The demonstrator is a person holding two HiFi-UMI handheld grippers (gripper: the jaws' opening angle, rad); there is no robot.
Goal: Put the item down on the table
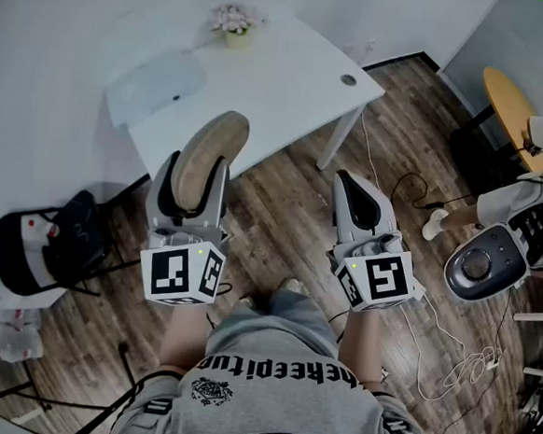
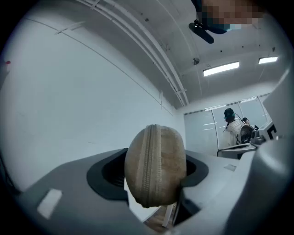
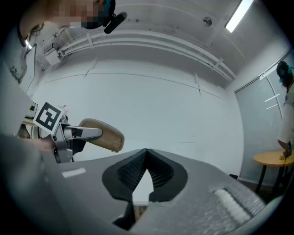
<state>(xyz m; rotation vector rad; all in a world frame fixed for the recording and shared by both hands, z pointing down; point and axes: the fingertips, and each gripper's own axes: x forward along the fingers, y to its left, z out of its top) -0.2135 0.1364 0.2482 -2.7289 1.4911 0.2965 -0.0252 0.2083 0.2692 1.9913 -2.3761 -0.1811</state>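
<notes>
Tan zip pouch (image 1: 211, 152), oval with a zipper running round its rim, is clamped edge-on between the jaws of the left hand-held gripper (image 1: 196, 181). The pads press on its two flat faces and the jaws stand wide around it. The left gripper view shows the zipper seam facing the camera, with most of the pouch sticking out past the jaw tips. The pouch is held in the air and rests on nothing. In the head view it hangs over the near edge of the white bench (image 1: 283, 72), and the right gripper view shows it against the bare wall.

The right hand-held gripper (image 1: 348, 183) is empty, its jaws brought together so the tips touch. It is held over the wooden floor (image 1: 281, 212), just off the bench's near right corner.

On the bench, a small pot of flowers (image 1: 235, 23) stands by the far edge, and a pale shallow tray (image 1: 158, 85) (what it is exactly is hard to tell) lies toward the left end.
</notes>
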